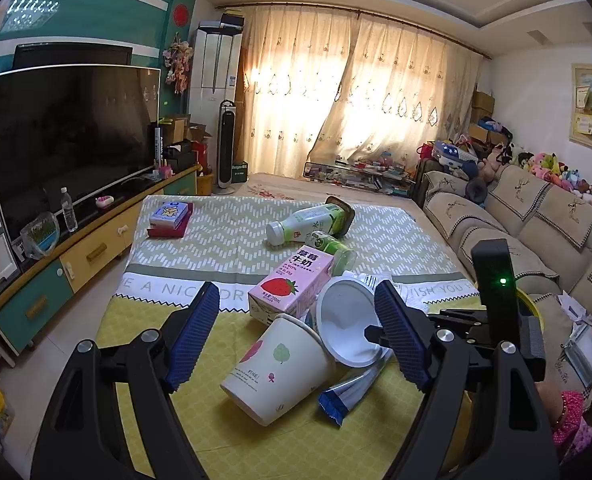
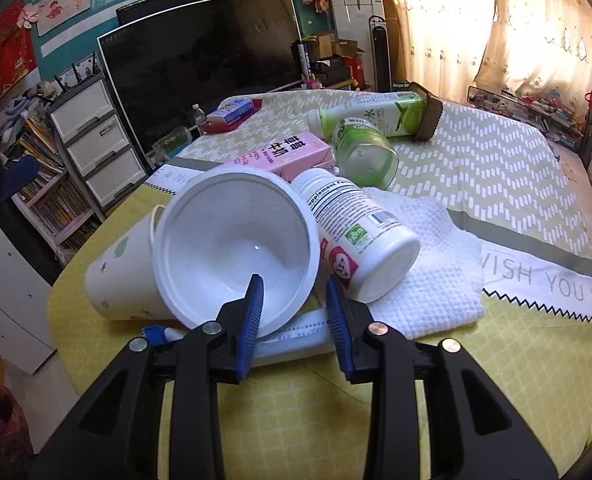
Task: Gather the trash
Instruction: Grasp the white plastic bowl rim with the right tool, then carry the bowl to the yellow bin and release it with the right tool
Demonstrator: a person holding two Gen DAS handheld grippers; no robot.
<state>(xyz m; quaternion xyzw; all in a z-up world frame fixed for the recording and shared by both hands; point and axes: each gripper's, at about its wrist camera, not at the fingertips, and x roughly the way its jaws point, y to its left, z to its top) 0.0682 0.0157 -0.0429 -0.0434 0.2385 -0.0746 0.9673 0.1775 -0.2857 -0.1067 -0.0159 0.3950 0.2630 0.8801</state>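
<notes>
Nearest the right wrist camera, the right gripper (image 2: 294,312) occupies the lower centre of the frame with its blue pads narrowly parted; the rim of the white plastic bowl (image 2: 236,248) lies between them, one pad inside the bowl and one outside, and whether the pads press on the rim cannot be told. The bowl lies on its side at centre frame, leaning against the paper cup (image 2: 120,272) at left and the white supplement bottle (image 2: 360,236) at right. A white towel (image 2: 436,264) lies under the bottle. In the left wrist view, the left gripper (image 1: 296,336) stands spread wide at lower centre, holding nothing, with the paper cup and bowl seen between its fingers. A pink milk carton (image 1: 288,284) and two green bottles (image 1: 316,224) lie above, at centre frame, on the patterned tablecloth (image 1: 216,236).
</notes>
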